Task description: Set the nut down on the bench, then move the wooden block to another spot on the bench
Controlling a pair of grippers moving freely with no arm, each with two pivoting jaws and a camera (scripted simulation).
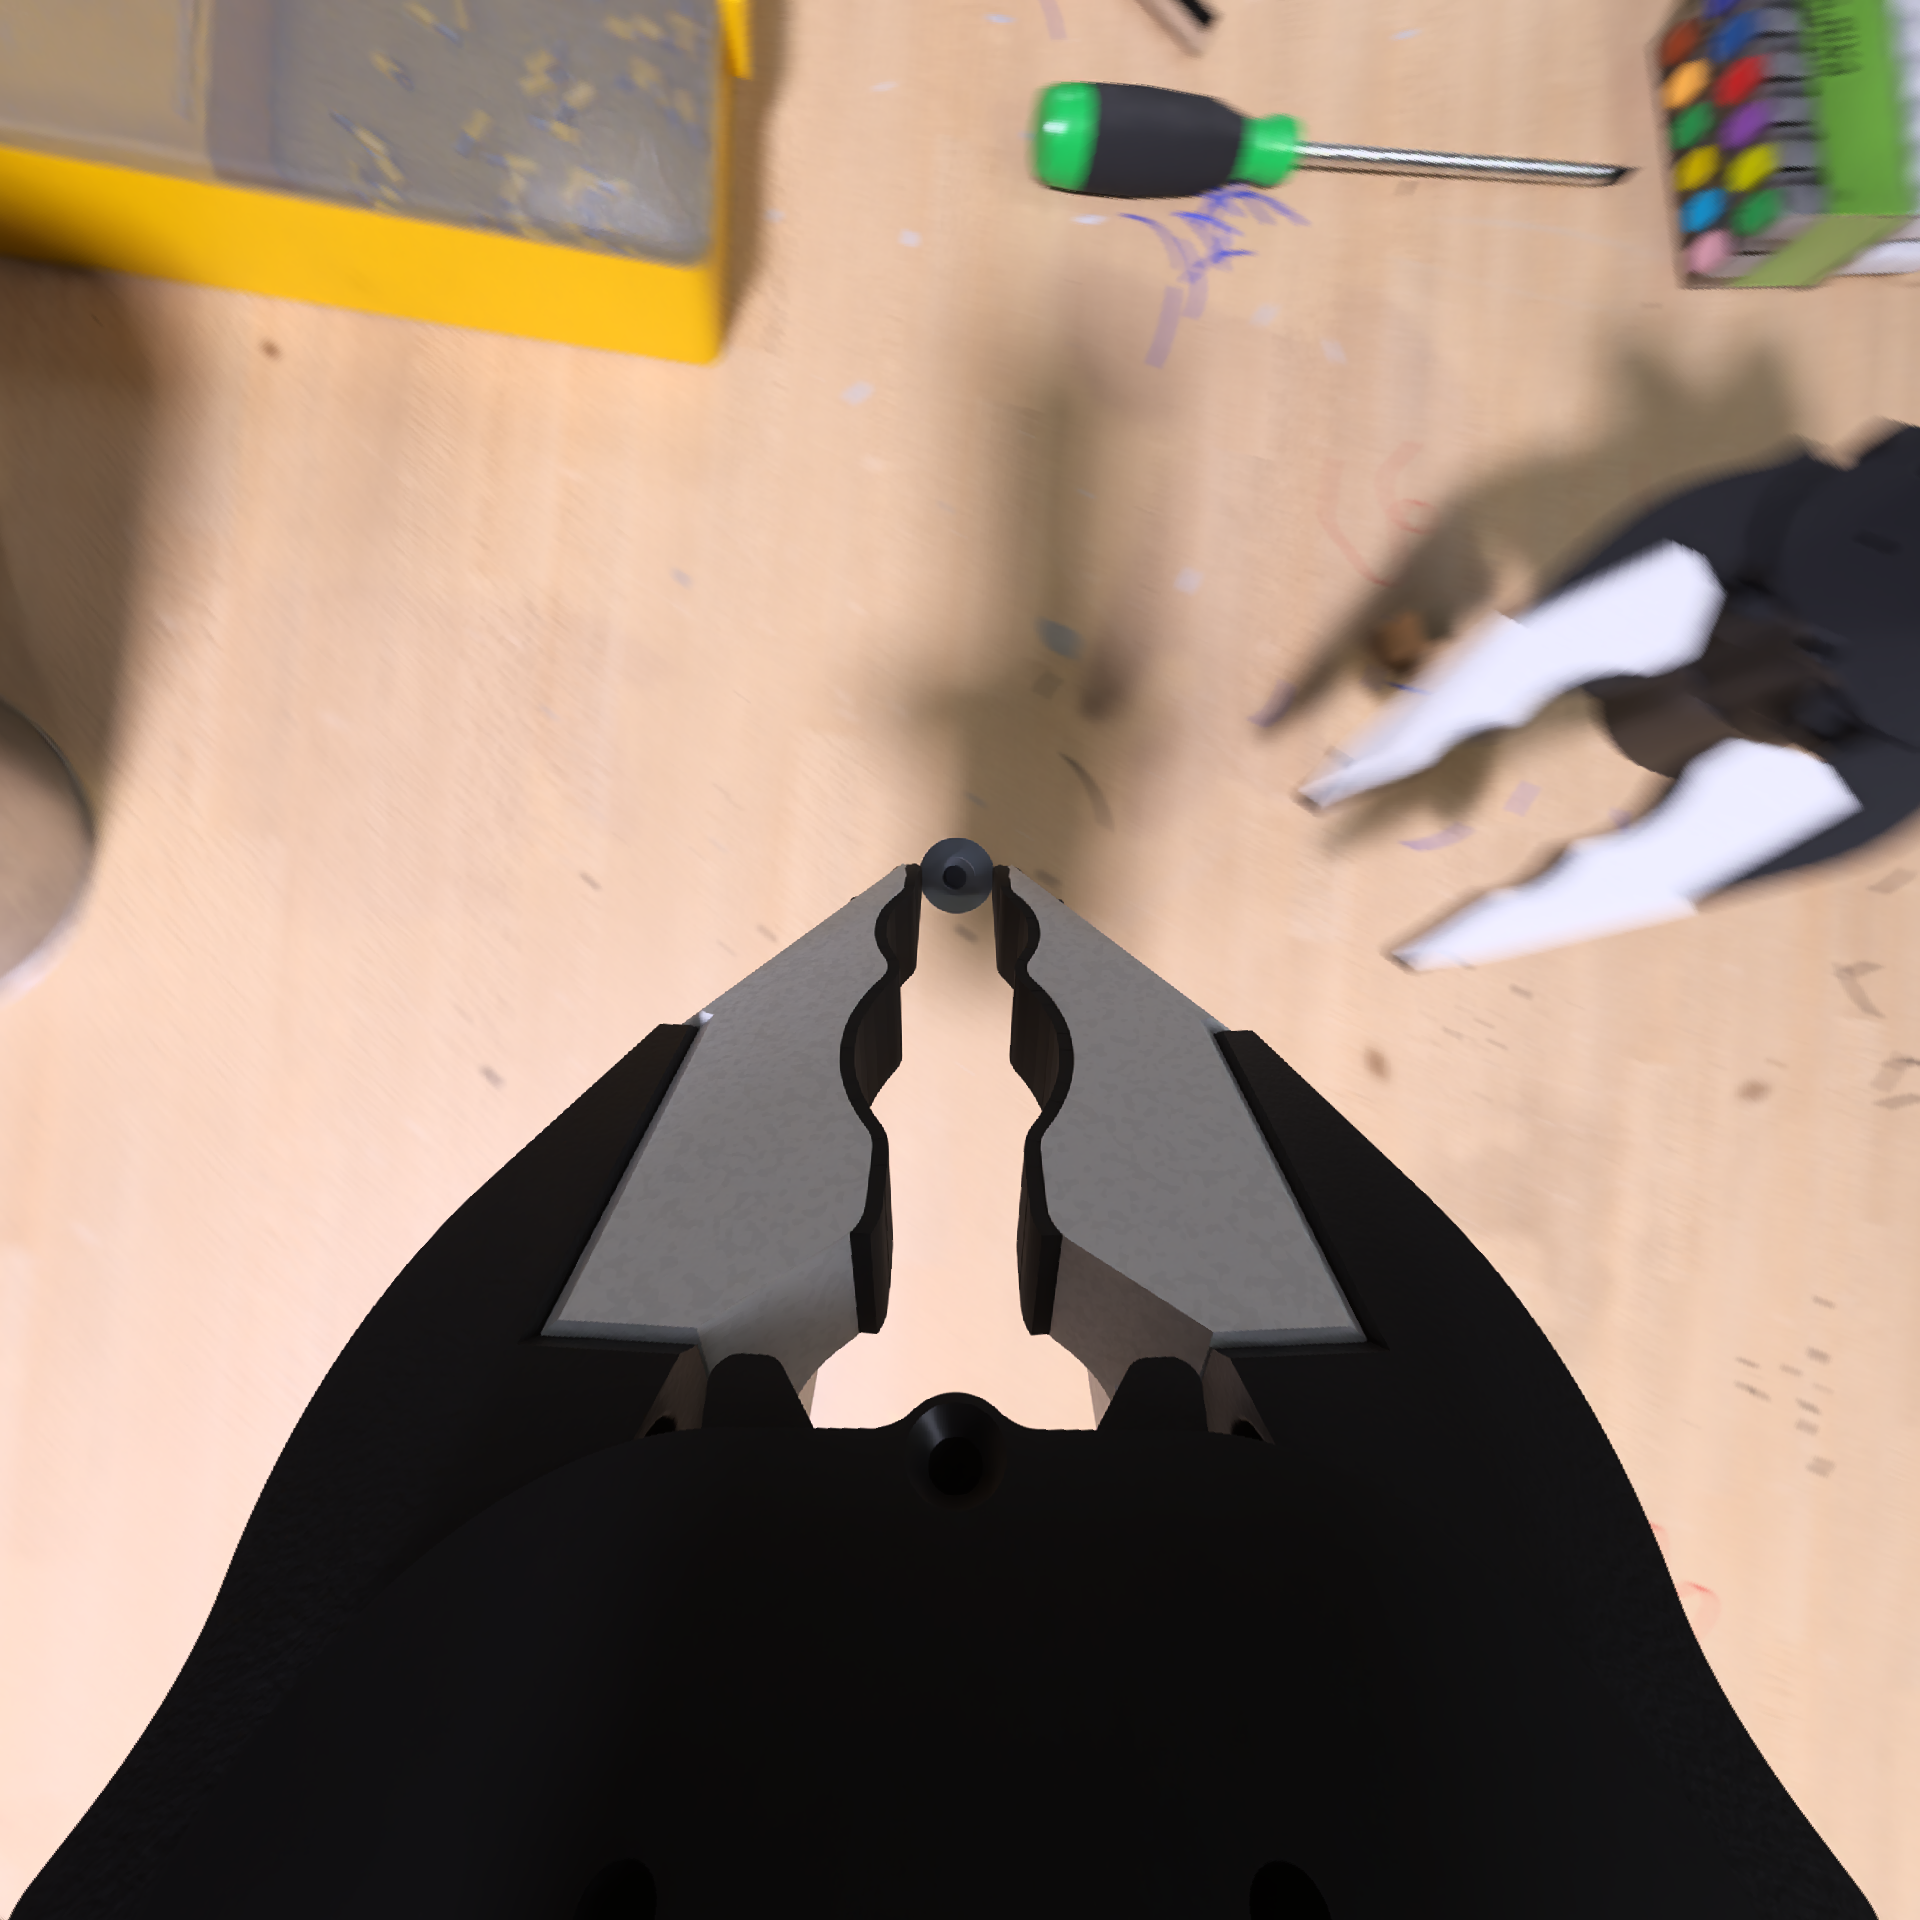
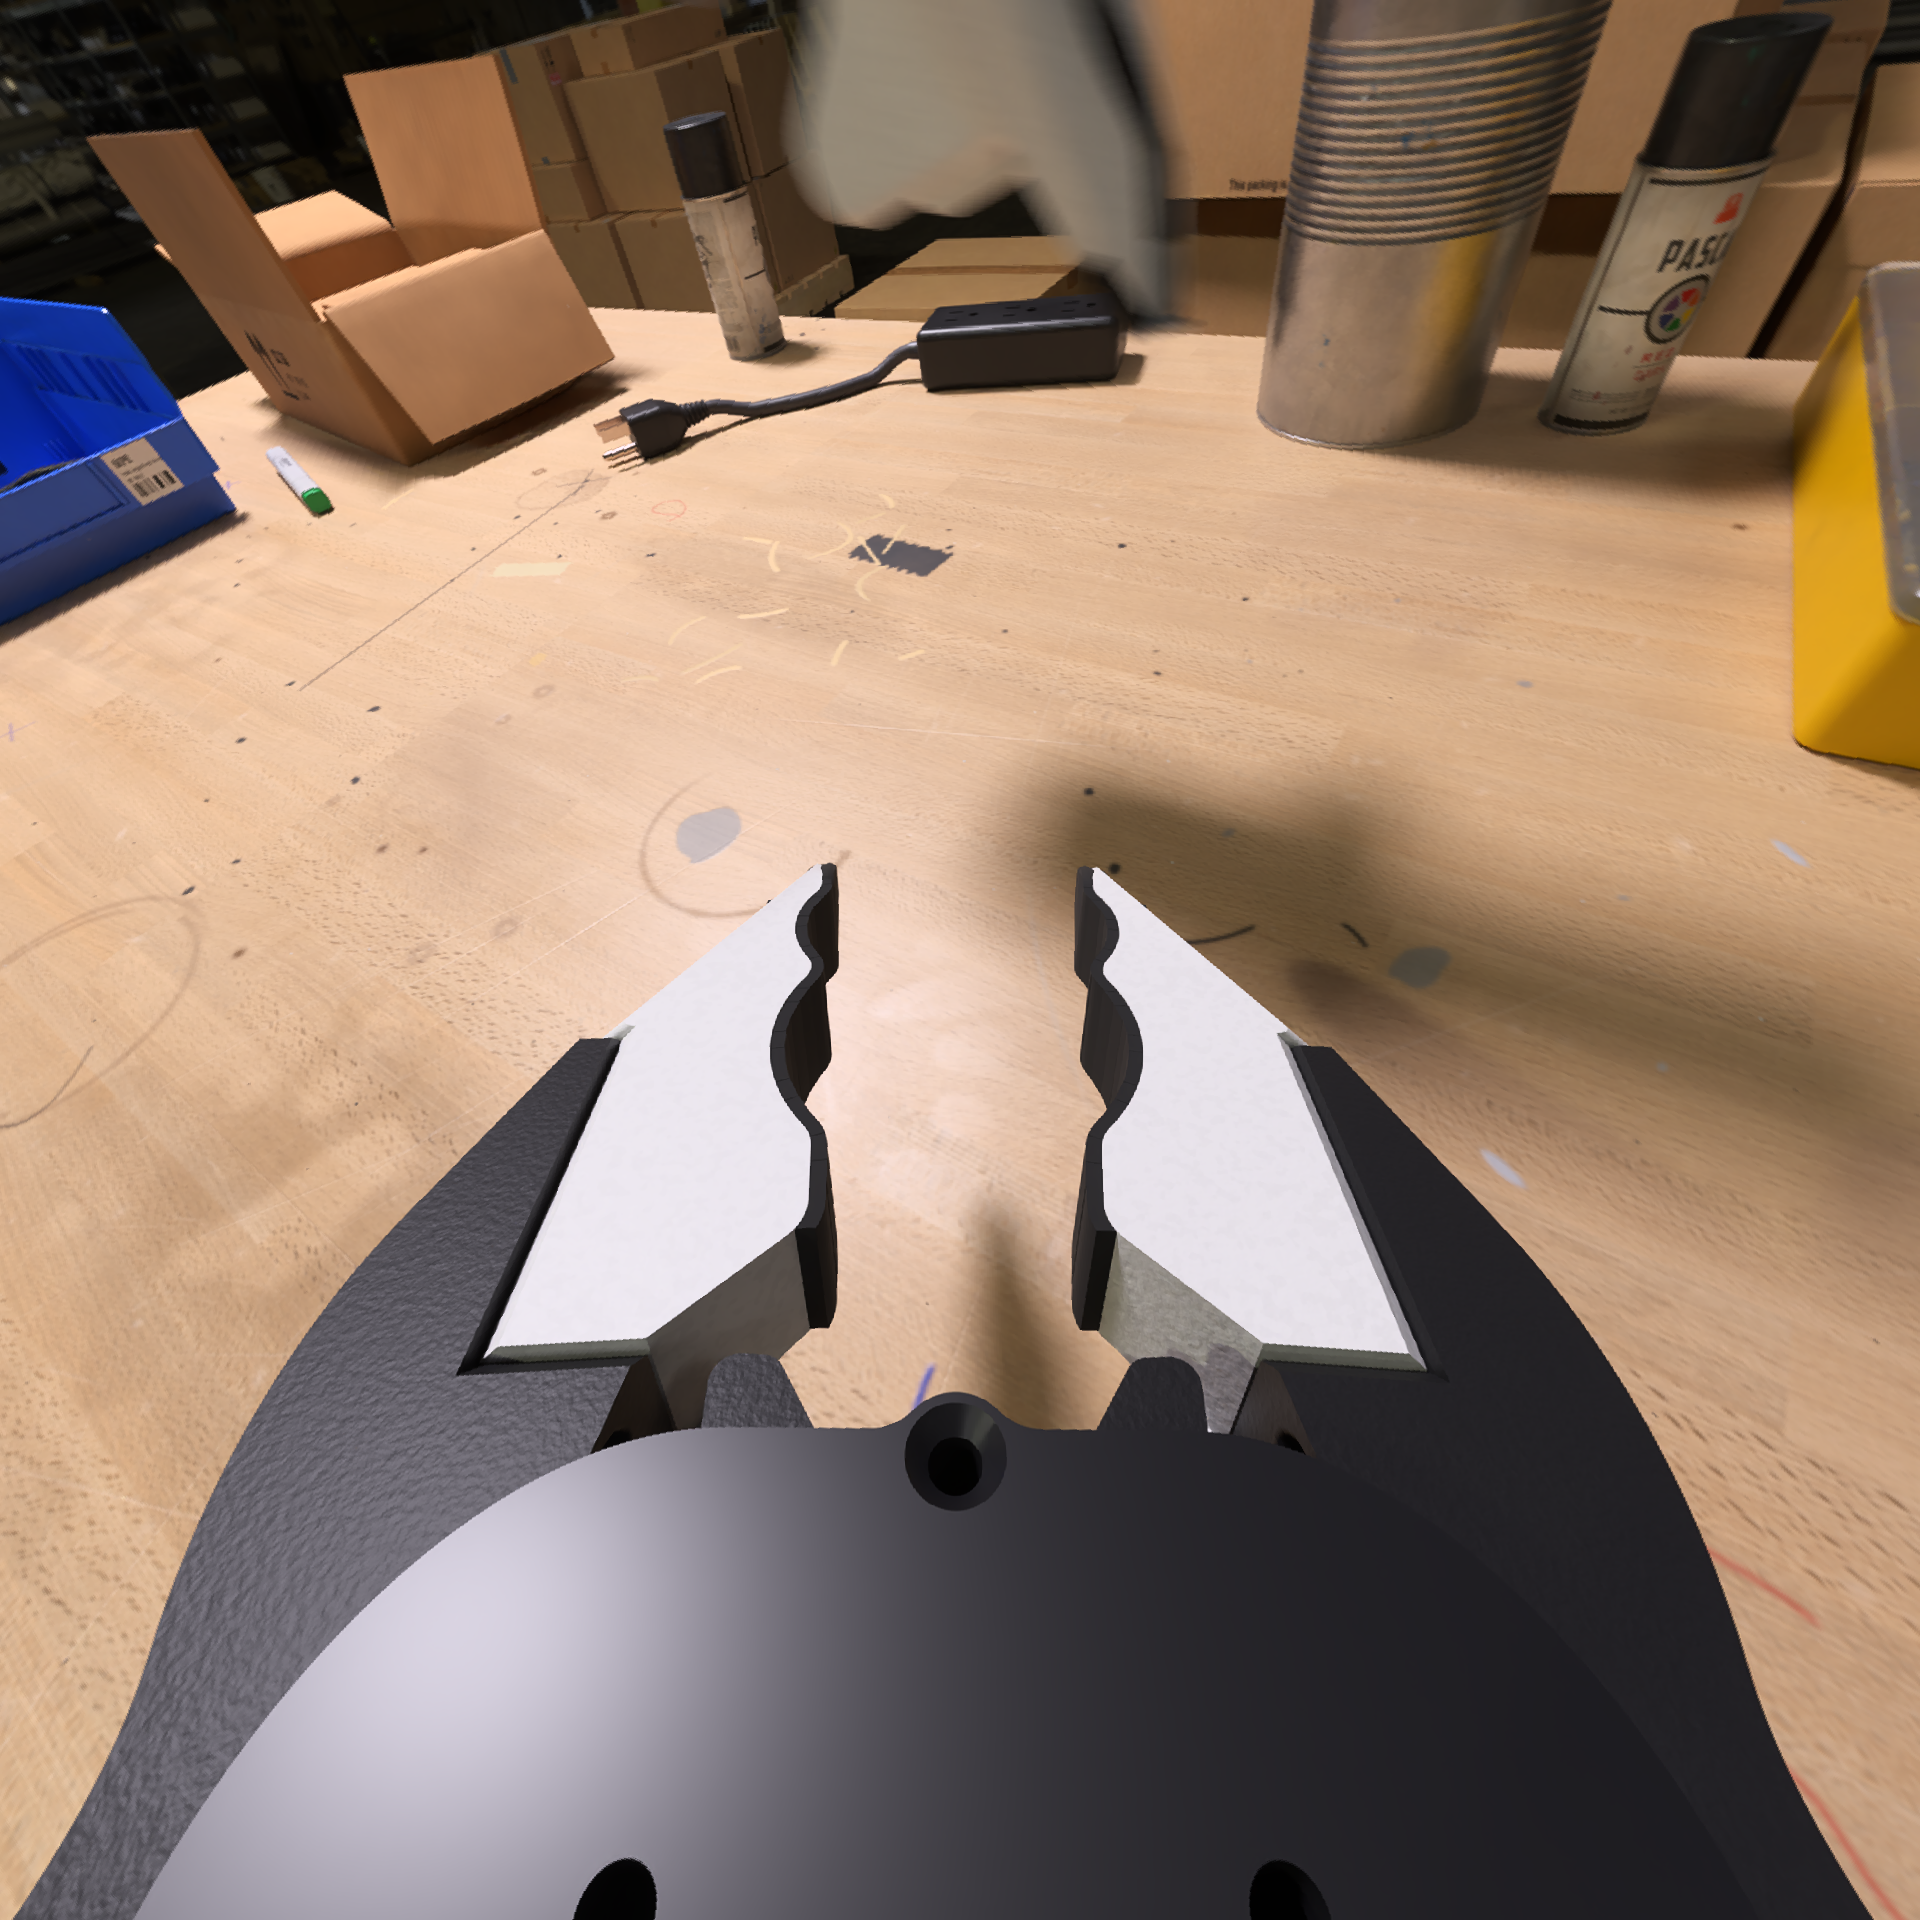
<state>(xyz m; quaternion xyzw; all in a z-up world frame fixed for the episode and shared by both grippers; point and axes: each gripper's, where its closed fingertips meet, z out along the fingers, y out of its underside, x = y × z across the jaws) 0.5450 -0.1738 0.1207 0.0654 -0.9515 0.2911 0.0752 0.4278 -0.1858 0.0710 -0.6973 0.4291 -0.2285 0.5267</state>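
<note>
My left gripper (image 1: 956,883) is shut on a small dark nut (image 1: 954,878), pinched between its fingertips well above the wooden bench (image 1: 520,727). My right gripper (image 2: 956,883) is open and empty, low over the bench. It also shows blurred at the right of the left wrist view (image 1: 1361,873), jaws apart. A blurred pale shape (image 2: 966,135) at the top of the right wrist view looks like my left gripper. I cannot make out a wooden block in either view.
A yellow bin with a clear lid (image 1: 364,239), a green-handled screwdriver (image 1: 1164,140) and a box of coloured markers (image 1: 1766,156) lie ahead of the left gripper. The right wrist view shows a blue bin (image 2: 94,468), cardboard box (image 2: 395,301), power strip (image 2: 1018,338), metal can (image 2: 1392,260) and spray cans (image 2: 1652,260).
</note>
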